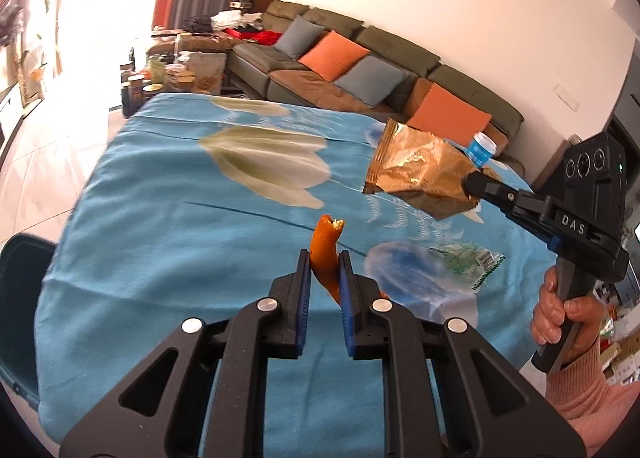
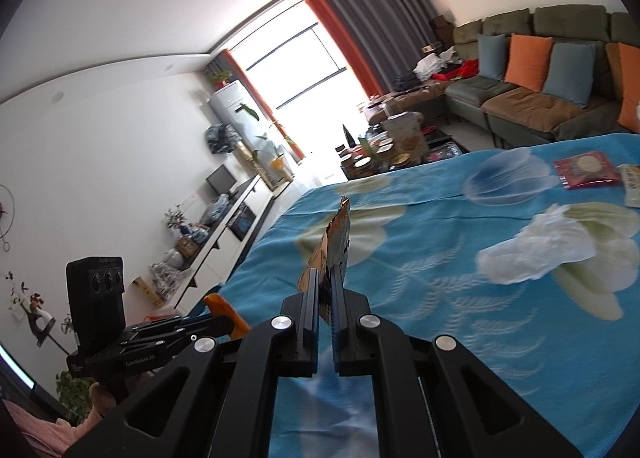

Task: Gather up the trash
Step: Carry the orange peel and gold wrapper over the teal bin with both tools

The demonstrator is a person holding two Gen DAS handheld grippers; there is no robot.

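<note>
My left gripper (image 1: 324, 258) is shut on an orange peel (image 1: 325, 246) and holds it above the blue flowered tablecloth (image 1: 168, 218). My right gripper (image 2: 328, 278) is shut on a crumpled gold foil bag (image 2: 334, 242); in the left wrist view the bag (image 1: 416, 174) hangs above the table's right part, with the right gripper (image 1: 476, 184) clamped on its corner. A green and clear wrapper (image 1: 468, 262) lies on the cloth. A crumpled white tissue (image 2: 540, 250), a red packet (image 2: 586, 174) and a pale packet (image 2: 634, 186) lie on the cloth to the right.
A dark bin (image 1: 20, 298) stands at the table's left edge. A blue-capped bottle (image 1: 482, 148) stands behind the foil bag. A sofa (image 1: 360, 70) with orange and grey cushions runs behind the table. Jars and boxes (image 1: 172, 74) crowd a low table beyond.
</note>
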